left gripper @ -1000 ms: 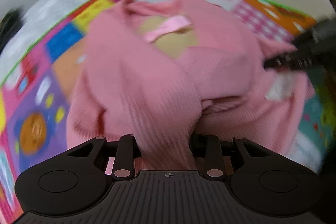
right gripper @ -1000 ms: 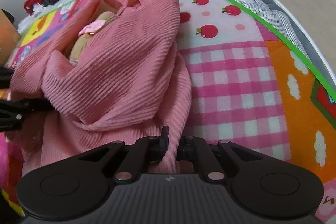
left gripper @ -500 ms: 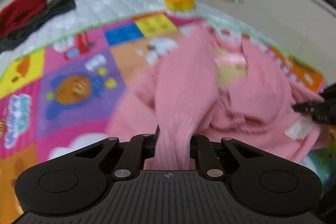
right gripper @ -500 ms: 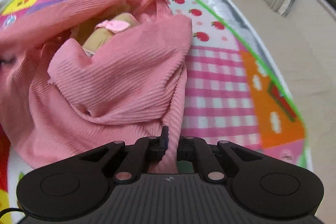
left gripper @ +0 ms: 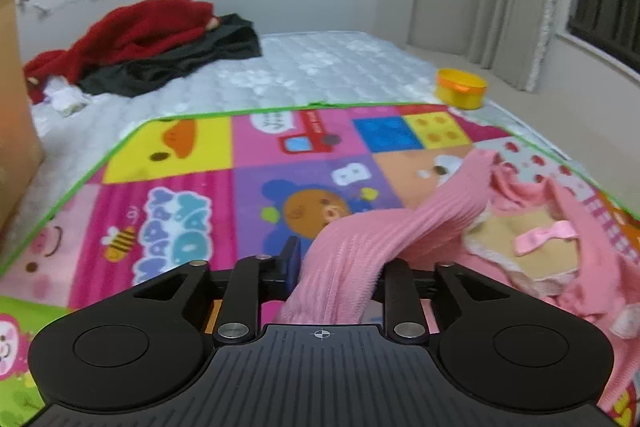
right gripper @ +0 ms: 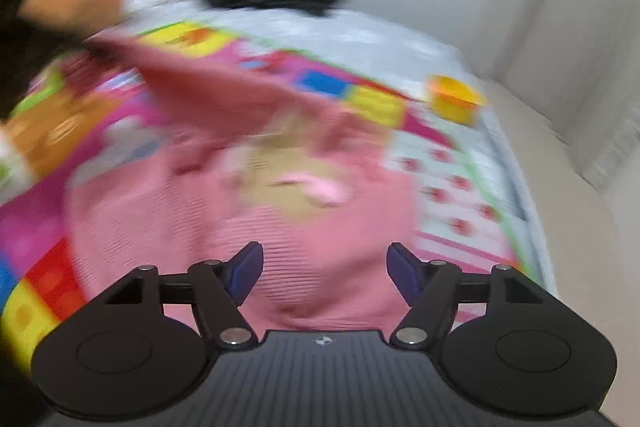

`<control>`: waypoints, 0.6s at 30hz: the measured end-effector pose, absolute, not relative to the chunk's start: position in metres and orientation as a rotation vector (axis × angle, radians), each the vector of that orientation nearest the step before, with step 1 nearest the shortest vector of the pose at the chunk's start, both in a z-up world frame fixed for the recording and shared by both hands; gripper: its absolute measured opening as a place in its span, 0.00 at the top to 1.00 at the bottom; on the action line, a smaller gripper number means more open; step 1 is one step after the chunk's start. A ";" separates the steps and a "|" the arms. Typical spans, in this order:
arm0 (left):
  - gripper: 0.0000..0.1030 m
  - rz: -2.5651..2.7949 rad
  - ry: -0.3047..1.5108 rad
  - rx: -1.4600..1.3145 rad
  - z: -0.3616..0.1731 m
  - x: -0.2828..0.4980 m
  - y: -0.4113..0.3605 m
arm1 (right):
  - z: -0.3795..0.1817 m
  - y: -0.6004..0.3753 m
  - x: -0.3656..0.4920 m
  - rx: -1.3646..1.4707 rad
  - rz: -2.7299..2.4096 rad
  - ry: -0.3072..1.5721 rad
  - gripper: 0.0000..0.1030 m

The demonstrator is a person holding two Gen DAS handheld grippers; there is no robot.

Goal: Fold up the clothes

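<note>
A pink ribbed sweater (left gripper: 516, 187) lies crumpled on the play mat at the right of the left wrist view, its beige inner lining and pink bow (left gripper: 544, 239) showing. One sleeve (left gripper: 420, 223) stretches taut from it into my left gripper (left gripper: 338, 259), whose jaws are opening while the cloth still fills the gap between the pads. In the blurred right wrist view the sweater (right gripper: 192, 227) lies below my right gripper (right gripper: 324, 263). Its jaws are opening wide and nothing sits between the blue pads (right gripper: 248, 267). The pulled sleeve (right gripper: 208, 83) runs off to the upper left.
The colourful play mat (left gripper: 180, 207) covers a quilted white mattress (left gripper: 320, 67). Red clothes (left gripper: 140, 27) and black clothes (left gripper: 180, 63) are piled at the far wall. A yellow bowl (left gripper: 460, 89) stands at the mat's far right corner. A cardboard box (left gripper: 16, 87) is at the left.
My left gripper swung left and up, drawing the sleeve out from the sweater over the mat. My right gripper let go of the sweater's edge, opened wide and rose.
</note>
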State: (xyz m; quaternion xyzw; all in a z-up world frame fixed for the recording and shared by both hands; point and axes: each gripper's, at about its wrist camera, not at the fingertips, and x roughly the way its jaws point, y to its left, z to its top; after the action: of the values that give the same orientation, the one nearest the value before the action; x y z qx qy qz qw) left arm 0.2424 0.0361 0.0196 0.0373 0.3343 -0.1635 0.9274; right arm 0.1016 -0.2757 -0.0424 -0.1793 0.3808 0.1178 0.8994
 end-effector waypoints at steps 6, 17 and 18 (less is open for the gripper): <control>0.52 -0.314 0.647 0.157 0.030 0.228 0.024 | -0.101 -0.244 0.136 -0.631 0.289 0.800 0.97; 0.48 -0.032 0.683 0.362 0.005 0.302 0.042 | -0.007 -0.431 0.280 -0.296 -0.378 0.602 0.90; 0.45 -0.008 0.699 0.362 0.001 0.309 0.047 | -0.013 -0.440 0.283 -0.262 -0.401 0.625 0.82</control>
State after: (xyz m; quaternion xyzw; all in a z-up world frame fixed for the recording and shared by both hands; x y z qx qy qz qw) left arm 0.3094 0.0475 0.0015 0.1765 0.3405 -0.0041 0.9235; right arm 0.2833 -0.4400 -0.0127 -0.1275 0.3044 -0.1952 0.9236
